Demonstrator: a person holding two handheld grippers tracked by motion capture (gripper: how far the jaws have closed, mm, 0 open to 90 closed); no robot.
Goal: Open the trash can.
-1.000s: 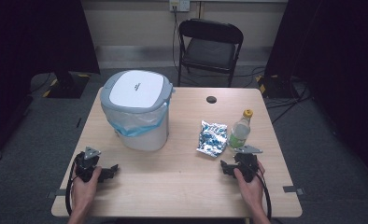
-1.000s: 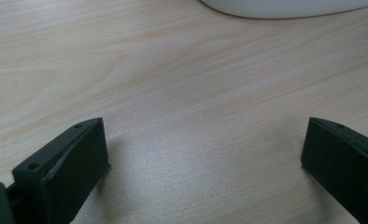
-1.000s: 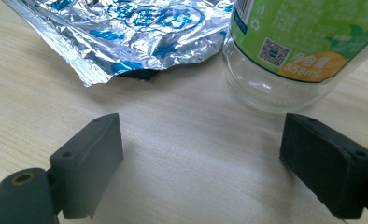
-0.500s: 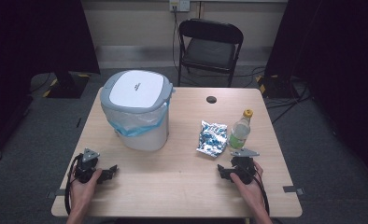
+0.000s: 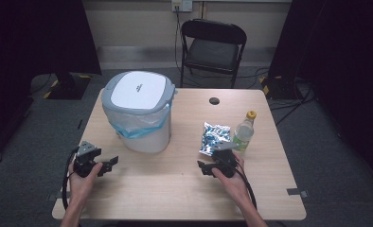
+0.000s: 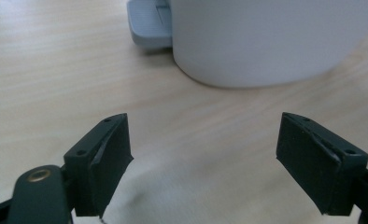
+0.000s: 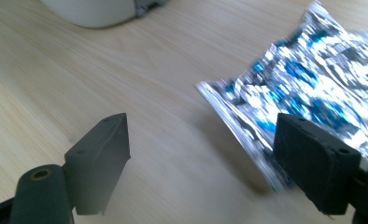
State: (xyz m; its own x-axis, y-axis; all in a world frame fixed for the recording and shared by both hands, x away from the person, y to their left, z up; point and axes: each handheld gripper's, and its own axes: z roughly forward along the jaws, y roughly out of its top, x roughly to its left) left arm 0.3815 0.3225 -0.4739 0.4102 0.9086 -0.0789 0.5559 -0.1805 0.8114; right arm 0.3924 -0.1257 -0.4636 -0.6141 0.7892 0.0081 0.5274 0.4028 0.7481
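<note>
While the silver-and-blue foil packet [image 5: 215, 137] lies flat on the table [image 5: 175, 198] toward its right edge, we see it just ahead of the right gripper [image 5: 204, 167], whose jaws stand spread with nothing pinched between them. From the right gripper view, the packet [image 7: 308, 88] sits close in front, its near corner reaching toward the right-hand jaw, though the blur keeps us from telling whether the two touch. Just beside the packet, nearer the right edge, a clear bottle [image 5: 244, 134] with a yellow cap stands upright. Moving outward, we find the white bin [image 5: 137, 113] with its grey-rimmed lid and blue liner standing in the left half of the table, toward the far edge. Its white wall [image 6: 266, 42] and grey foot pedal [image 6: 149, 25] show near in the left gripper view. We hold the left gripper [image 5: 110, 163] near the table's left front corner, pointing toward the bin's base; its jaws have just been closing a little but are wide apart, with only bare wood between them. A small dark round hole [image 5: 214, 100] marks the table near its far edge, and a black folding chair [image 5: 213, 45] stands on the floor beyond.
</note>
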